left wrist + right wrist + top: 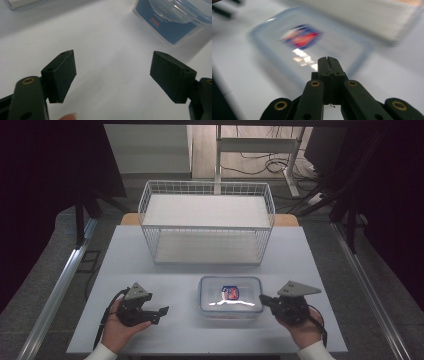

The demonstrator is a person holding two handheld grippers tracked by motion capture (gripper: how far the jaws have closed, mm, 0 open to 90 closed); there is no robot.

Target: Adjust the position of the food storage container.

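The lidded box (231,296) sits on the counter (150,255) before the wire basket (206,220), between the wide-open, empty left gripper (162,311) and the fully closed, empty right gripper (262,299) just beside it.

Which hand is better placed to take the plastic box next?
Probably left: the left gripper is open and faces the plastic box. The right gripper is closer, but shut.

Lidded container on the desk

A clear plastic container (231,296) with a blue-rimmed lid and red-and-blue label lies flat, closed, just before the wire basket (206,222).
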